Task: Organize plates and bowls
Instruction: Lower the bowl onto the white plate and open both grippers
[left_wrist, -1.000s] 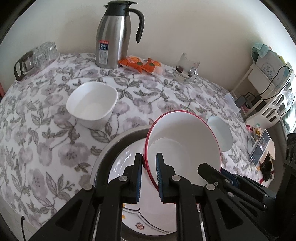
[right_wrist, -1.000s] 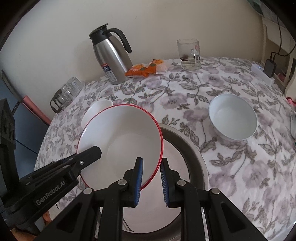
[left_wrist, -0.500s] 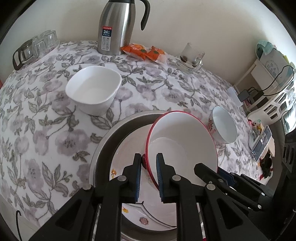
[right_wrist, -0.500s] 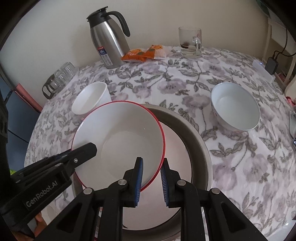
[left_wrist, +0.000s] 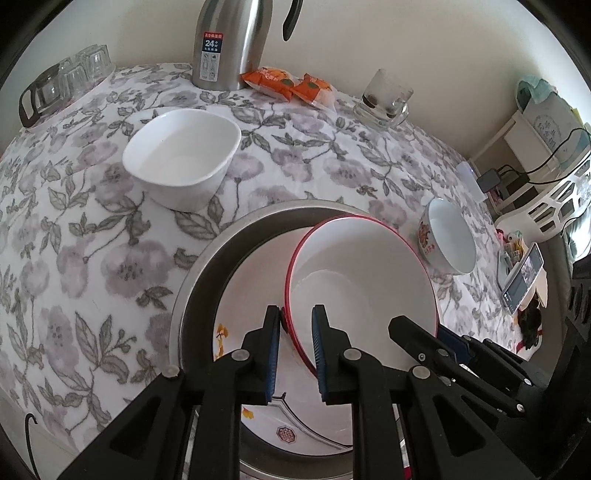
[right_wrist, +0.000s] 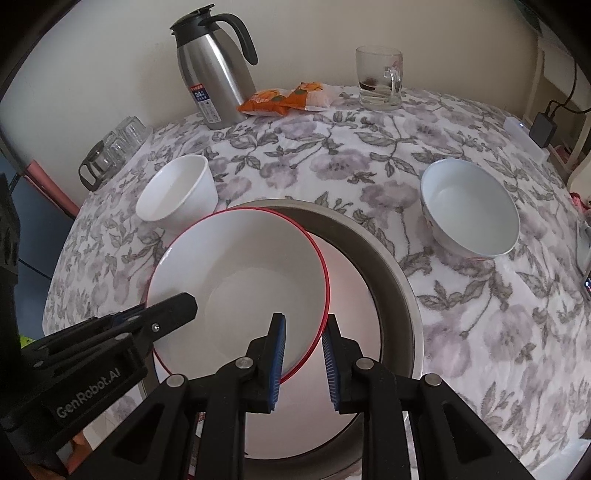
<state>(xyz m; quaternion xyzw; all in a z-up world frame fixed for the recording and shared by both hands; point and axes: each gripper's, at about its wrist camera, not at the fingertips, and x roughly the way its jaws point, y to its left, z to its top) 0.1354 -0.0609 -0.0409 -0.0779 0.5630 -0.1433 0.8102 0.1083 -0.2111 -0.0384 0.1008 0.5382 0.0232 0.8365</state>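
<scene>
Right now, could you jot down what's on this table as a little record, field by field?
held: red-rimmed bowl, tilted over the pan
left gripper: straddles the bowl's rim
right gripper: straddles the opposite rim
pan: metal, holds a patterned plate
loose bowls: square bowl, round bowl
back of table: flask, snack packs, mug, glasses

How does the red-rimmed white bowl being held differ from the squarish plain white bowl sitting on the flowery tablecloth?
The red-rimmed white bowl is round with a thin red edge; the squarish plain white bowl has rounded corners and no trim. The red-rimmed one is tilted over the grey metal basin, its rim between the fingers of the left gripper and right gripper; the squarish one stands upright, untouched, on the floral tablecloth. The red-rimmed bowl looks wider and shallower. Both are empty and white inside.
</scene>
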